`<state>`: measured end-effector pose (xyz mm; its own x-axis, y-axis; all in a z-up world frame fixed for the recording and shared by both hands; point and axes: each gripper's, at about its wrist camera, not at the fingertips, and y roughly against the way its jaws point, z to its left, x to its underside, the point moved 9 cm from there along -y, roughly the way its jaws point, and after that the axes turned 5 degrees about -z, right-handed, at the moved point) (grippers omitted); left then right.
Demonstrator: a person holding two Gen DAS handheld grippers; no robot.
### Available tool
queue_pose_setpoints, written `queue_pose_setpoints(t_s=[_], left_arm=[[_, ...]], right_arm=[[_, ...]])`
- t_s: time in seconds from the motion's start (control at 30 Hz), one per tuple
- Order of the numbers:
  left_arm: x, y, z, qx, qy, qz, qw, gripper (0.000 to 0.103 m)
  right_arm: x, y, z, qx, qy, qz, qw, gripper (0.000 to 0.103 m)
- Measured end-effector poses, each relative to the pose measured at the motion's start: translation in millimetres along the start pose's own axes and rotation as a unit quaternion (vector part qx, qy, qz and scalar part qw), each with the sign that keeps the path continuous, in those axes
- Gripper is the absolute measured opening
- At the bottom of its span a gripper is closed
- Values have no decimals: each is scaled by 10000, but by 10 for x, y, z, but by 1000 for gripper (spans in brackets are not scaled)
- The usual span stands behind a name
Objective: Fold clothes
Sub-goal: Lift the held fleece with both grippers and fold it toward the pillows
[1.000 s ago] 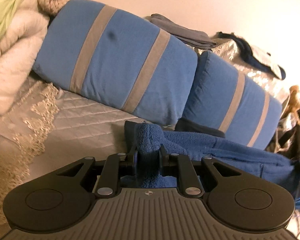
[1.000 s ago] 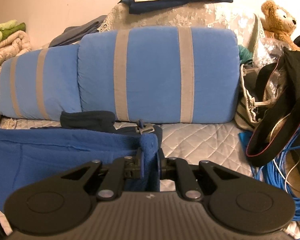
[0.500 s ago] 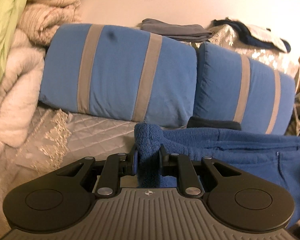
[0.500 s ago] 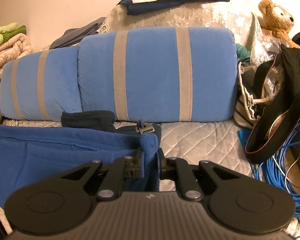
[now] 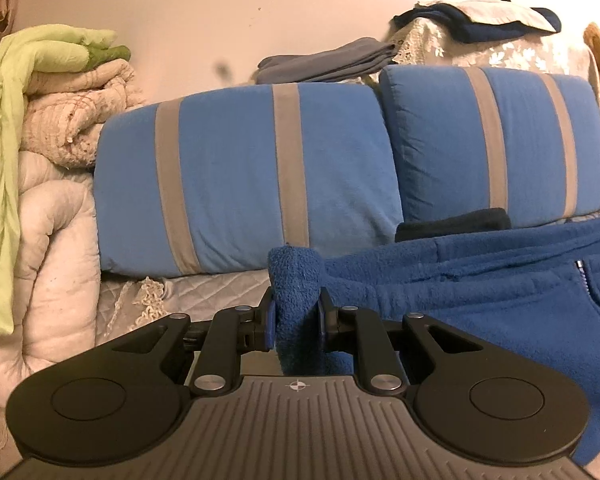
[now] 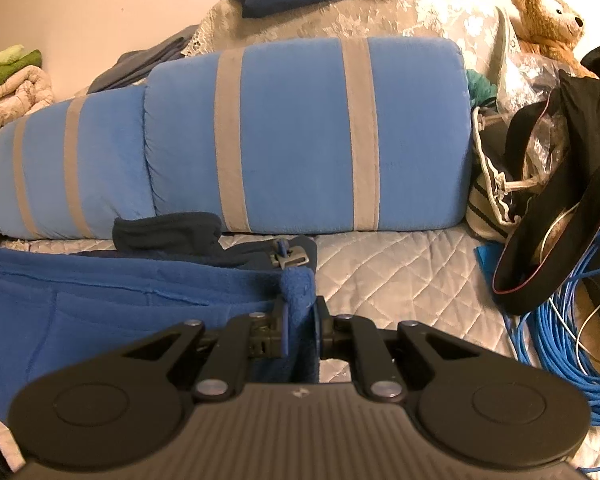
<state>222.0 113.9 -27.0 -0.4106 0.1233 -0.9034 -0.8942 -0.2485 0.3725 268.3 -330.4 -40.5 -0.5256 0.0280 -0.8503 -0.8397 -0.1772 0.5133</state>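
Observation:
A blue fleece zip jacket (image 5: 480, 292) hangs stretched between my two grippers above the quilted bed. My left gripper (image 5: 296, 312) is shut on the jacket's left corner, which bunches up between the fingers. In the right wrist view the jacket (image 6: 120, 304) spreads to the left, and my right gripper (image 6: 300, 320) is shut on its right corner. A dark navy garment (image 6: 168, 230) lies on the bed behind the jacket, with a metal clasp (image 6: 290, 258) beside it.
Two blue pillows with grey stripes (image 5: 240, 184) (image 6: 308, 136) lean against the wall. Folded blankets (image 5: 40, 128) pile at the left. A black bag (image 6: 560, 208), blue cable coil (image 6: 572, 320) and teddy bear (image 6: 548, 12) sit at the right. Quilted bedspread (image 6: 400, 276) lies beneath.
My left gripper has swung level and to the right with the jacket corner, so the jacket now hangs flatter. My right gripper has barely moved.

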Motion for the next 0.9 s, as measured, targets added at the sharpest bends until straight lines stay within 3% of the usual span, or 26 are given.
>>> queue_pose_setpoints(t_s=[0.53, 0.9], left_arm=[[28, -469, -1, 99, 200, 447, 9988, 19], [-30, -737, -6, 86, 152, 516, 9985, 19]], right_arm=[[-67, -423, 10, 159, 105, 117, 9997, 11], [-227, -724, 26, 244, 162, 142, 9995, 11]])
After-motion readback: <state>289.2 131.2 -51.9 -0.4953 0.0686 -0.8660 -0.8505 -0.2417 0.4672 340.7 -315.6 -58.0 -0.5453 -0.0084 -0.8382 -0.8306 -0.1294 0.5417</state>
